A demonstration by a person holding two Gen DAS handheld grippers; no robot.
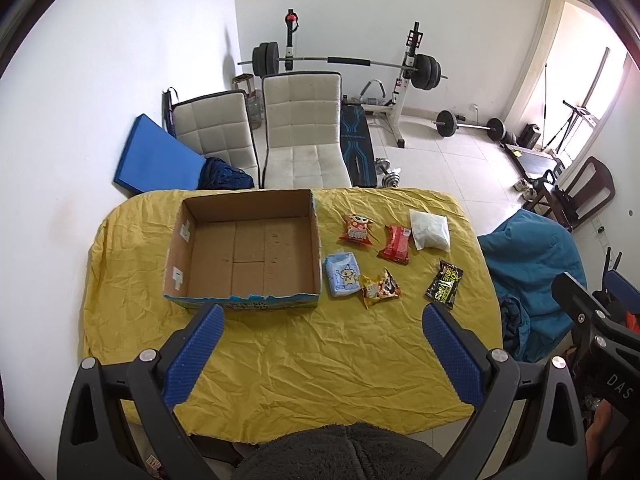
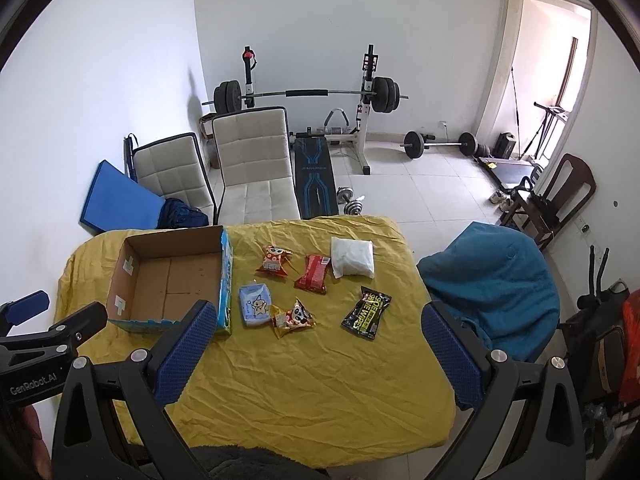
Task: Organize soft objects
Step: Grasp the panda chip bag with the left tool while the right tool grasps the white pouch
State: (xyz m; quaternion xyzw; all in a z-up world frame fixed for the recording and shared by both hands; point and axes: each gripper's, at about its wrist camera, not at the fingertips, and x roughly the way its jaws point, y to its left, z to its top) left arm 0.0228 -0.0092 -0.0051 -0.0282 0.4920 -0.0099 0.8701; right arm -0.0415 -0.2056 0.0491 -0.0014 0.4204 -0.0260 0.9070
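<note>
On a table draped in a rumpled yellow cloth (image 1: pixel 280 360), my left gripper (image 1: pixel 323 354) and my right gripper (image 2: pixel 319 354) hang above the near edge, both released, blue pads spread wide with nothing between them; the cardboard box (image 1: pixel 244 258) sits open and bare at 11 o'clock from my left tool, its printed blue rim toward me; six soft packets lie loose to its right, none touching the box in either view; the pale blue tissue pack (image 1: pixel 343 276) rests just beside the box's right wall, with the yellow panda snack bag (image 1: pixel 380 289) touching its near corner; farther back sit the orange cartoon snack bag (image 1: pixel 357 230), the red wrapper (image 1: pixel 396 245) and the white pouch (image 1: pixel 430 229), side by side toward 1 o'clock; the black-and-green packet (image 1: pixel 444 283) lies apart at 2 o'clock; from my right wrist the same spread reads at 12 o'clock, the box at 10; white chairs (image 2: pixel 252 164) and a barbell rack (image 2: pixel 308 94) stand beyond.
</note>
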